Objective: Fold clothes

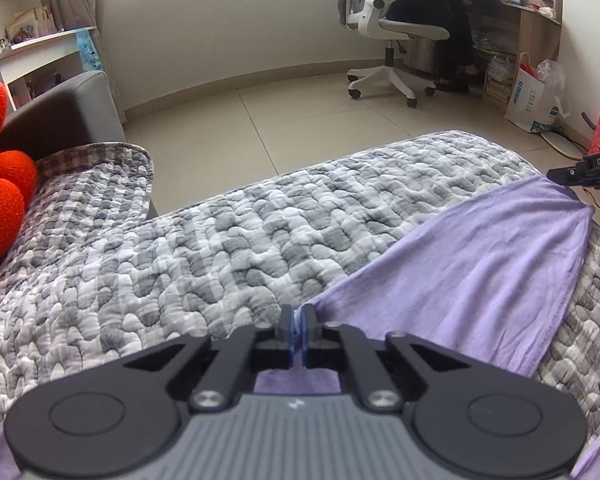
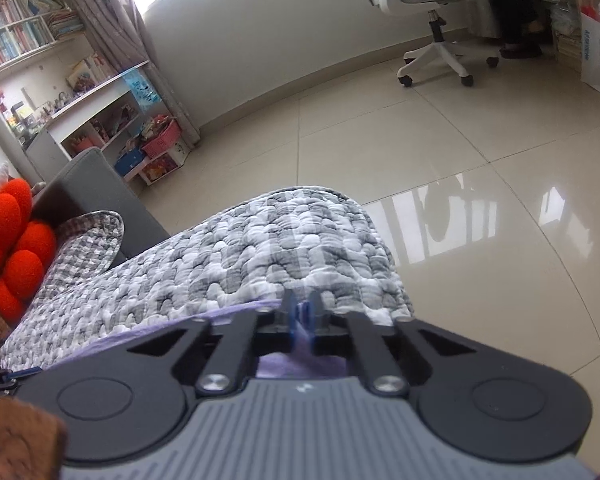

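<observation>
Both jaws pinch the lilac garment point(image 1: 480, 248): left gripper point(image 1: 298, 330), right gripper point(image 2: 302, 316). Orange cushion point(image 1: 0, 200) at nine o'clock (touching the grey quilt point(image 1: 200, 248)); office chair point(image 1: 392, 40) at one.

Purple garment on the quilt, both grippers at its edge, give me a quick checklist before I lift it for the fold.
1. Left gripper shut on the purple garment: ok, cloth sits between the pads.
2. Right gripper shut on the garment: ok, purple fabric pinched.
3. Garment lying flat between the grips: ok in the left wrist view, only soft creases.
4. Nothing resting on the garment: ok for the visible part.
5. Far side of the garment free of the quilt: cannot tell.
</observation>
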`<control>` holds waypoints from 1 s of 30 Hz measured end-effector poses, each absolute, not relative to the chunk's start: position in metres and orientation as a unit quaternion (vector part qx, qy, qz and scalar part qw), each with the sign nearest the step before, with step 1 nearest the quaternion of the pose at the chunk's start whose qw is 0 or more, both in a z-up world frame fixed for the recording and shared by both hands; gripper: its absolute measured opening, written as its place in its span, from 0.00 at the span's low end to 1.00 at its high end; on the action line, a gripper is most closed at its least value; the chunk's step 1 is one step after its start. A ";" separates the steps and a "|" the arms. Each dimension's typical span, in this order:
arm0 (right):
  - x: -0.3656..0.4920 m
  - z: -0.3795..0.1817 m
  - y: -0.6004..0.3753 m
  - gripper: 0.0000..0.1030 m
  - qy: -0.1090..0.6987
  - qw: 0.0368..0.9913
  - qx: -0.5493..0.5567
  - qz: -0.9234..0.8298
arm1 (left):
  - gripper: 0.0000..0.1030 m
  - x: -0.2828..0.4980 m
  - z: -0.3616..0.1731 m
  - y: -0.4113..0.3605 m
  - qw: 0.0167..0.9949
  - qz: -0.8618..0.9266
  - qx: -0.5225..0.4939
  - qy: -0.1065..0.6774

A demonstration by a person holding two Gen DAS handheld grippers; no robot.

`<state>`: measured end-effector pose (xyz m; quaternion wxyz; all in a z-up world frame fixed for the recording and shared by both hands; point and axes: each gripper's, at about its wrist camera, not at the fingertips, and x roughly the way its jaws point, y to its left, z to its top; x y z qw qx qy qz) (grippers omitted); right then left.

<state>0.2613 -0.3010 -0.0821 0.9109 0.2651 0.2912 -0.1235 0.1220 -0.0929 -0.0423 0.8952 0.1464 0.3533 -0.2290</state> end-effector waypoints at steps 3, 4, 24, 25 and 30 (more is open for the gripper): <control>0.257 -0.075 -0.301 0.02 0.277 0.915 0.254 -0.145 | 0.01 0.121 -0.037 -0.093 0.900 -0.235 0.134 0.341; 0.255 -0.071 -0.303 0.02 0.267 0.918 0.250 -0.152 | 0.01 0.123 -0.035 -0.094 0.902 -0.237 0.131 0.337; 0.302 -0.060 -0.347 0.01 0.238 0.921 0.227 -0.208 | 0.01 0.175 -0.020 -0.116 0.917 -0.228 0.107 0.310; 0.306 -0.063 -0.347 0.01 0.244 0.920 0.226 -0.209 | 0.01 0.177 -0.022 -0.118 0.917 -0.225 0.110 0.311; 0.326 -0.083 -0.347 0.01 0.274 0.911 0.223 -0.213 | 0.01 0.189 -0.041 -0.119 0.914 -0.210 0.109 0.331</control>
